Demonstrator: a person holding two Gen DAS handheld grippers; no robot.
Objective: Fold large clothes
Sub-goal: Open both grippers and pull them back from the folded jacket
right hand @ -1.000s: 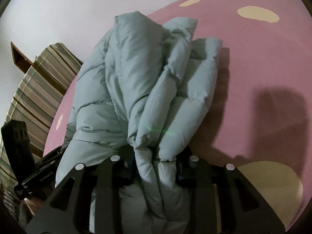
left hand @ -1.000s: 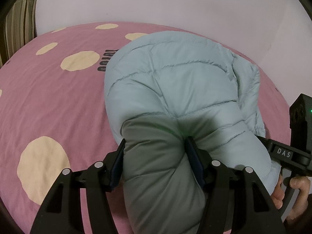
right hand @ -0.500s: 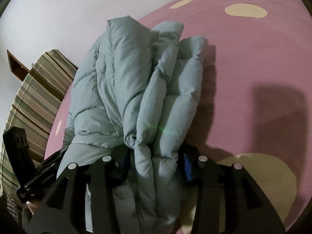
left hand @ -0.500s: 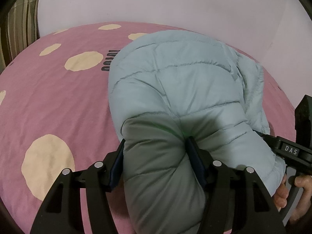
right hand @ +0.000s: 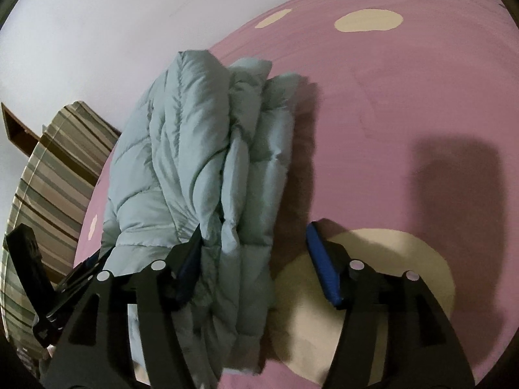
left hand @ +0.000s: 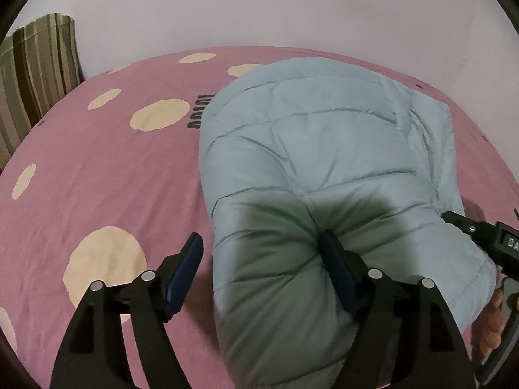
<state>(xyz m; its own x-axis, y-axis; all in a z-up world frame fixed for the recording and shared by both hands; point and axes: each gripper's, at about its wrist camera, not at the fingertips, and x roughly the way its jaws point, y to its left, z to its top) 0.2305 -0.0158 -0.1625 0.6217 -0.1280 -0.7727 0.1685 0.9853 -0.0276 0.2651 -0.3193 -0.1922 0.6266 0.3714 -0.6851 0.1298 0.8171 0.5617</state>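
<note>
A pale blue-grey puffer jacket (left hand: 324, 168) lies folded in a thick bundle on the pink bed sheet (left hand: 97, 178). My left gripper (left hand: 264, 269) is open around the bundle's near end; its left pad (left hand: 186, 269) stands clear of the fabric and its right pad (left hand: 337, 272) presses into it. In the right wrist view the stacked layers of the jacket (right hand: 194, 162) show edge-on. My right gripper (right hand: 256, 259) is open, with the jacket's edge lying loose between the pads and the right pad (right hand: 321, 265) apart from it.
The pink sheet (right hand: 405, 97) has cream dots and dark lettering (left hand: 201, 113). A striped pillow (left hand: 35, 74) sits at the bed's far left, also visible in the right wrist view (right hand: 52, 175). A white wall runs behind. The other gripper's body (left hand: 486, 246) shows at the right edge.
Both grippers have opened and let go of the jacket. The bundle has come down to rest on the sheet.
</note>
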